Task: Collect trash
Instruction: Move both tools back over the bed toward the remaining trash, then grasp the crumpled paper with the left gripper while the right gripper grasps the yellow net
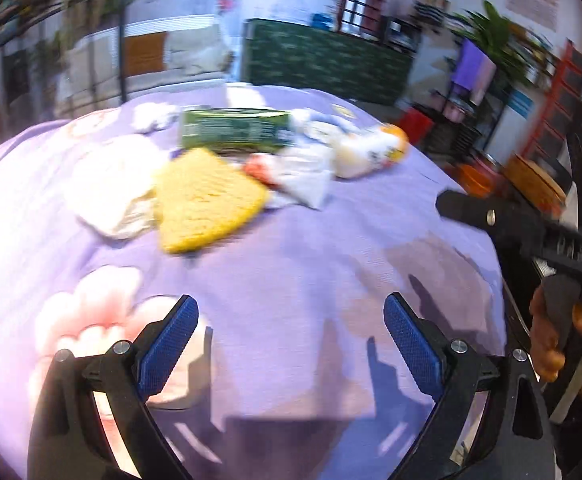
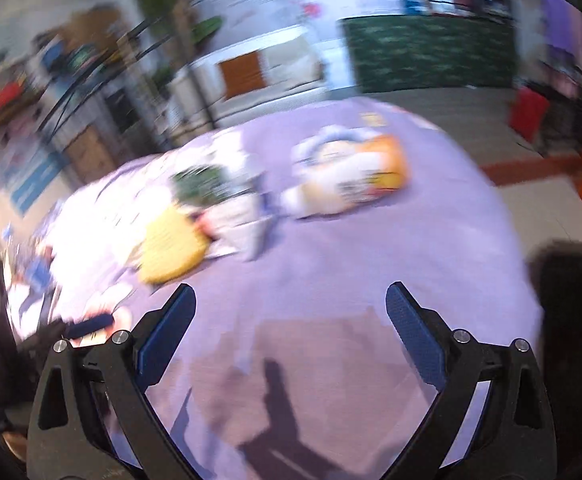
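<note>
Trash lies on a lilac tablecloth (image 1: 311, 264): a yellow noodle block (image 1: 207, 204), a crumpled white tissue (image 1: 111, 192), a green packet (image 1: 235, 130), a clear plastic wrapper with red print (image 1: 295, 176) and a white-and-orange bag (image 1: 371, 148). My left gripper (image 1: 291, 340) is open and empty, hovering above the cloth short of the pile. My right gripper (image 2: 291, 336) is open and empty, also short of the pile. The blurred right wrist view shows the noodle block (image 2: 171, 248), the green packet (image 2: 203, 186) and the orange bag (image 2: 351, 176).
The right gripper's black body (image 1: 531, 236) and the hand holding it show at the right edge of the left wrist view. A cartoon print (image 1: 99, 320) marks the cloth at near left. Shelves, a green counter (image 1: 323, 60) and red crates stand beyond the table.
</note>
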`<state>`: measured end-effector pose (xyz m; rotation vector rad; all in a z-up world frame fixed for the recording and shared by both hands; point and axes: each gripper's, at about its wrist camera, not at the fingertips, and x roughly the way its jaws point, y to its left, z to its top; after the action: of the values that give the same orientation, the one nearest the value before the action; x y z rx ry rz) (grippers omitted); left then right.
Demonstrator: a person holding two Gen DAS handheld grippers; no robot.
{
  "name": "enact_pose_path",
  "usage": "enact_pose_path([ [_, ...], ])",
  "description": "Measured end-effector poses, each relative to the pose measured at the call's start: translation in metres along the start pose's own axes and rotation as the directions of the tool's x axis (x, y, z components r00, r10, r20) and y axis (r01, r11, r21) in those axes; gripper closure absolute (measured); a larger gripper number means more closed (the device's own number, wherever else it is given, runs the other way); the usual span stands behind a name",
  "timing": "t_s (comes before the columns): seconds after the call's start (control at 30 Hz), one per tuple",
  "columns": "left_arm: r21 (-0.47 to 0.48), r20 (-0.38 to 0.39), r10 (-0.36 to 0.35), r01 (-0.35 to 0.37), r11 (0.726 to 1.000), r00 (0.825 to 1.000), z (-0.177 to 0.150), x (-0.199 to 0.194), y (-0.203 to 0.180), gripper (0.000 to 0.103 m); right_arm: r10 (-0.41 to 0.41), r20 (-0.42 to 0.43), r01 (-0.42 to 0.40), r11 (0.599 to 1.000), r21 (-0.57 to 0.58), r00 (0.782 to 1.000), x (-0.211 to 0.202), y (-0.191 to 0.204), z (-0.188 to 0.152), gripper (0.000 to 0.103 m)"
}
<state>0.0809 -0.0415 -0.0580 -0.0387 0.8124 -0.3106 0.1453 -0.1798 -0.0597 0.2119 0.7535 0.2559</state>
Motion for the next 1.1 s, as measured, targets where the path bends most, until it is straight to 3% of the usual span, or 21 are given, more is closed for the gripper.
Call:
enact_pose_path([
  [0.2, -0.144, 0.038, 0.094, -0.088, 0.986, 0.995, 0.004, -0.015, 0.064, 0.011, 0.048, -0.068, -0.058, 0.988, -0.145, 0.997, 0.04, 0.062, 0.007, 0.008],
  [0.27, -0.197, 0.041, 0.096, -0.087, 0.977, 0.994, 0.01, -0.016, 0.085, 0.012, 0.024, -0.061, -0.034, 0.983, -0.181, 0.998, 0.047, 0.077, 0.011, 0.008],
  [0.37, -0.271, 0.053, 0.1, -0.082, 0.959, 0.994, 0.02, -0.014, 0.116, 0.015, 0.051, -0.082, -0.064, 0.985, -0.163, 0.995, 0.054, 0.086, 0.013, 0.008],
  [0.43, -0.321, 0.038, 0.076, -0.06, 0.945, 0.996, 0.026, -0.005, 0.136, 0.025, 0.058, -0.091, -0.072, 0.984, -0.163, 0.994, 0.052, 0.089, 0.012, 0.008],
  [0.57, -0.353, 0.02, 0.064, -0.053, 0.934, 0.998, 0.037, 0.019, 0.156, 0.029, 0.043, -0.096, -0.063, 0.976, -0.209, 0.994, 0.051, 0.1, 0.008, 0.008],
  [0.77, -0.425, -0.03, -0.024, 0.009, 0.905, 0.999, 0.032, 0.047, 0.178, 0.042, 0.027, -0.095, -0.05, 0.968, -0.247, 0.995, 0.051, 0.108, 0.007, 0.008],
  [0.93, -0.412, -0.013, -0.037, 0.029, 0.911, 0.999, 0.033, 0.043, 0.173, 0.08, 0.02, -0.106, -0.047, 0.966, -0.255, 0.994, 0.06, 0.112, 0.008, 0.008],
  [1.1, -0.413, 0.042, 0.005, 0.013, 0.911, 0.999, 0.031, 0.02, 0.173, 0.089, 0.023, -0.116, -0.055, 0.957, -0.286, 0.993, 0.071, 0.125, 0.011, 0.008],
])
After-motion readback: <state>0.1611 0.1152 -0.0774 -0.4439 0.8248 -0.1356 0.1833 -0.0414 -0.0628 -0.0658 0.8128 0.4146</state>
